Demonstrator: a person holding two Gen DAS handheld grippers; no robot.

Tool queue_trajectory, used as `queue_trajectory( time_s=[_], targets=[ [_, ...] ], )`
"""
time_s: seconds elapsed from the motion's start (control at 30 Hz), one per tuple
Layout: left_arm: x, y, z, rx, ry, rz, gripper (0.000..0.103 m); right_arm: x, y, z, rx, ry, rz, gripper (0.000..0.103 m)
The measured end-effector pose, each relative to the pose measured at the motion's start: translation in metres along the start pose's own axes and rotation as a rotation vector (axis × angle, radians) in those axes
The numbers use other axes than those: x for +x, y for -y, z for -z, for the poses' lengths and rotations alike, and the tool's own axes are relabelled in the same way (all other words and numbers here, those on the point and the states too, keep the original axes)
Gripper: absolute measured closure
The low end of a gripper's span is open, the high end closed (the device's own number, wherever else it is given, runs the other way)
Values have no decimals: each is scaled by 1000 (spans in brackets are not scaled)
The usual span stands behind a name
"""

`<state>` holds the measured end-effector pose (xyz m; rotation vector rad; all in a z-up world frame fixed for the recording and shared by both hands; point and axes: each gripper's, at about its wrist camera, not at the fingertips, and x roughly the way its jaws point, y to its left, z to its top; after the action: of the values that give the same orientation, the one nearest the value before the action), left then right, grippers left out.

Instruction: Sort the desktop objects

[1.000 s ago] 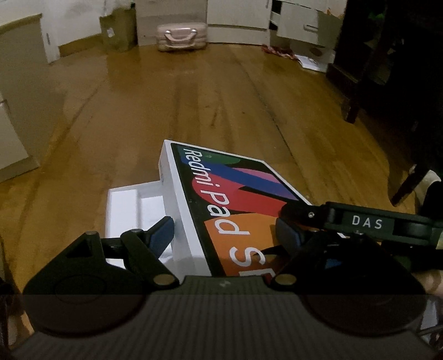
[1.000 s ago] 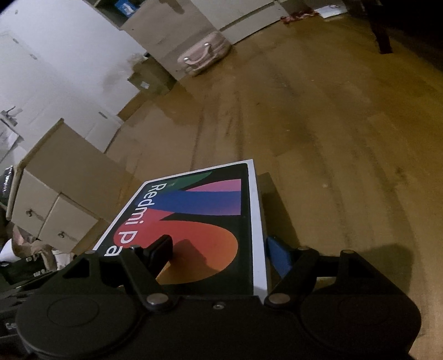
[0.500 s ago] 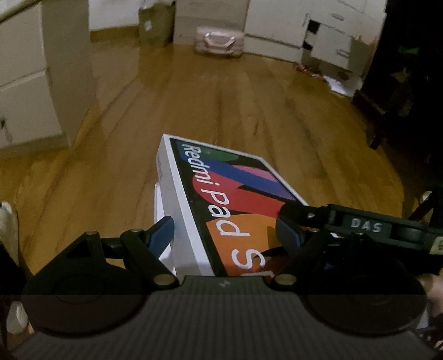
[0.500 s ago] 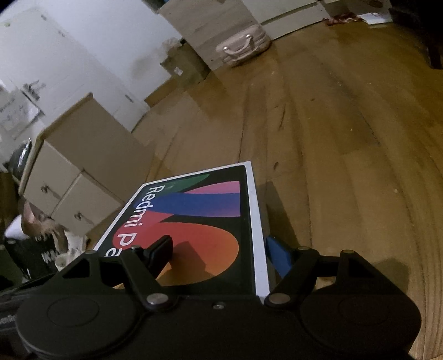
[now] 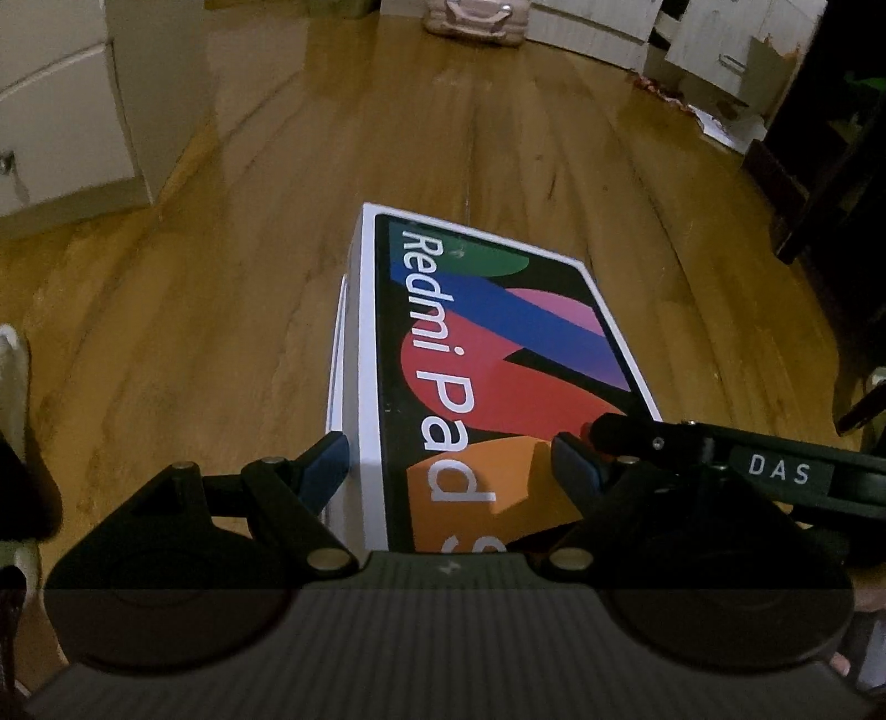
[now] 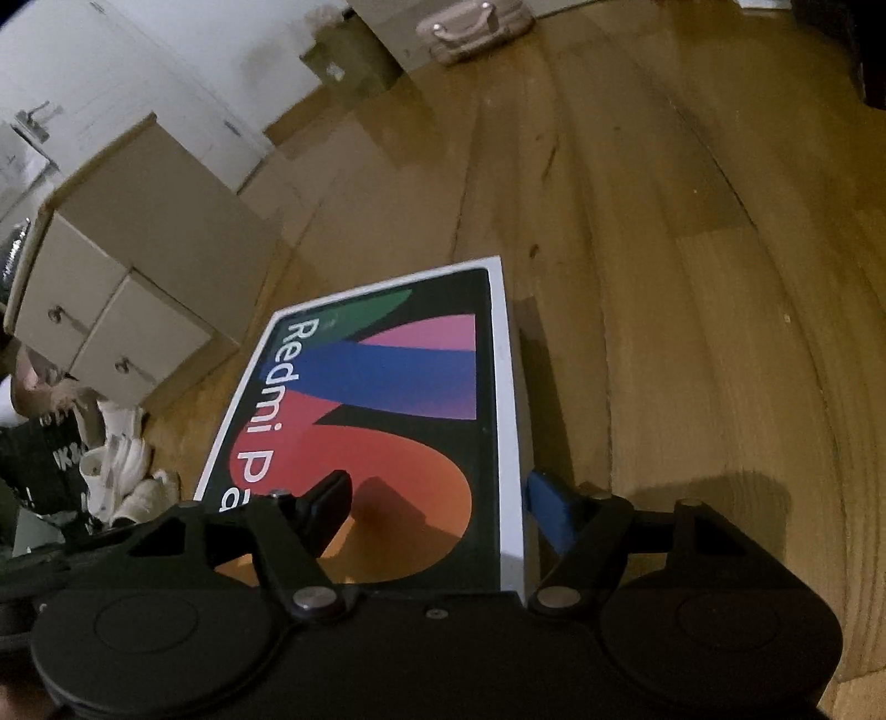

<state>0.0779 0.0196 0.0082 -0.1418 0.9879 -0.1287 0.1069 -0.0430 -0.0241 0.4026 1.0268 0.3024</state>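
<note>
A white Redmi Pad box lid with a colourful print is held up above the wooden floor. My left gripper straddles its near left edge, one blue-padded finger below the side wall and one on top, shut on the lid. My right gripper grips the lid at its near right edge, one finger on top, the blue one under the rim. The right gripper's body shows in the left wrist view. A white edge, perhaps the tray, peeks from under the lid's left side.
A beige drawer cabinet stands at the left. A pink suitcase and white cupboards line the far wall. Dark furniture is at the right. White shoes lie at the left.
The lid, held by both grippers, has swung left over the white tray, which now shows only as a thin strip. The cabinet has come closer into view.
</note>
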Motion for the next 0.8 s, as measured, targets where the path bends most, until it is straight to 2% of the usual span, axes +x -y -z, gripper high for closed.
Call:
queue_trajectory(
  time_s=[0.37,0.57,0.73,0.8],
  targets=[
    [21,-12,8,-47,-77,-9,23,14,4,10,21,-72,25,30],
    [22,-12,8,-63,-88,-20,23,13,6,9,27,-84,25,31],
    [26,-3,11,-38,-112,-104,22,12,4,10,18,-100,1,31],
    [26,-1,12,-36,-119,-112,22,13,2,10,18,-101,0,31]
  ],
)
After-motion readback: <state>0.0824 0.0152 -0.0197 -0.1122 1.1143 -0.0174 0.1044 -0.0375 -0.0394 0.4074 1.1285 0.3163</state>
